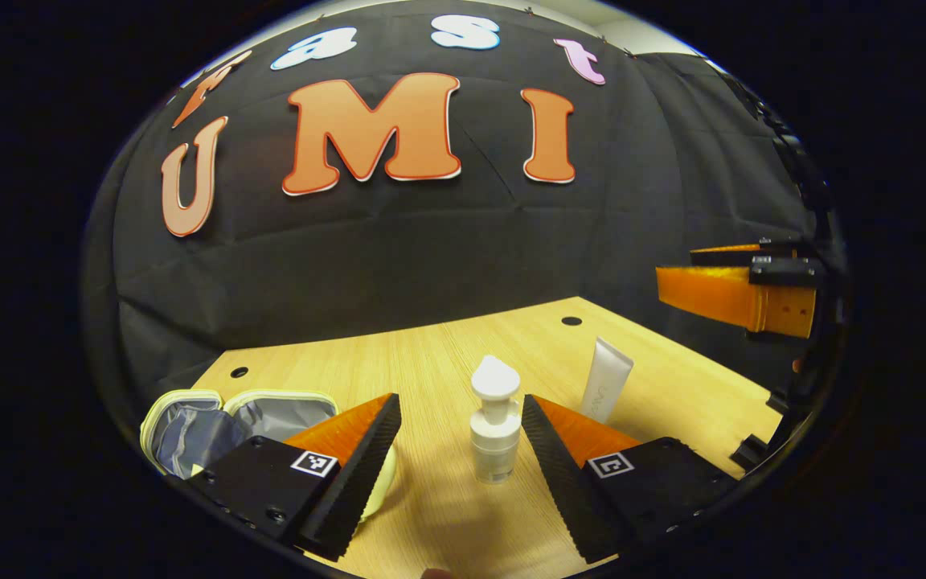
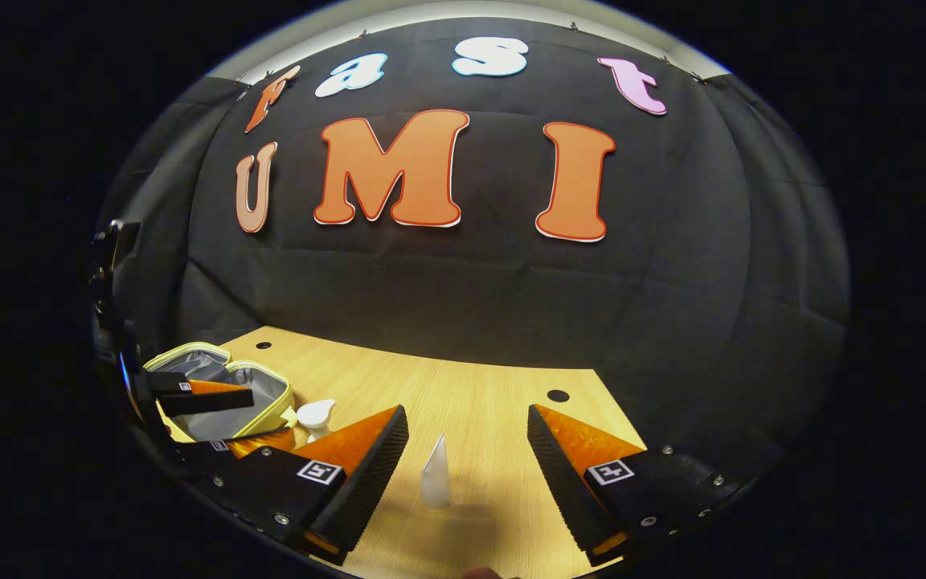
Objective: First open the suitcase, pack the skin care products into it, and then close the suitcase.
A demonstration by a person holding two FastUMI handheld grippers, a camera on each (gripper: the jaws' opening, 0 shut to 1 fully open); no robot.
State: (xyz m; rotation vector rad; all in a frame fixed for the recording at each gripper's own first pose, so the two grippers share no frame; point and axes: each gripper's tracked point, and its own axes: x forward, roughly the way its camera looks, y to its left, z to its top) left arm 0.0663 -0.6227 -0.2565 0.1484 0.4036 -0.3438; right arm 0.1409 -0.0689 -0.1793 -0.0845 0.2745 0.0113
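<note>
A small yellow-rimmed suitcase (image 1: 190, 430) lies open on the wooden table (image 1: 423, 354), showing its grey lining. A white pump bottle (image 1: 495, 422) stands upright between the spread fingers of my left gripper (image 1: 460, 400), which is open and not touching it. Beyond it a white tube (image 1: 606, 390) stands on its cap. In the right gripper view that tube (image 2: 436, 474) stands between the fingers of my open right gripper (image 2: 467, 410), untouched. The pump bottle's top (image 2: 314, 416) and the open suitcase (image 2: 222, 386) show at the left there.
The right gripper (image 1: 740, 293) hangs above the table's right side in the left gripper view. The left gripper (image 2: 206, 398) sits over the suitcase in the right gripper view. Small round holes (image 1: 571, 321) mark the tabletop. Black cloth walls close the back.
</note>
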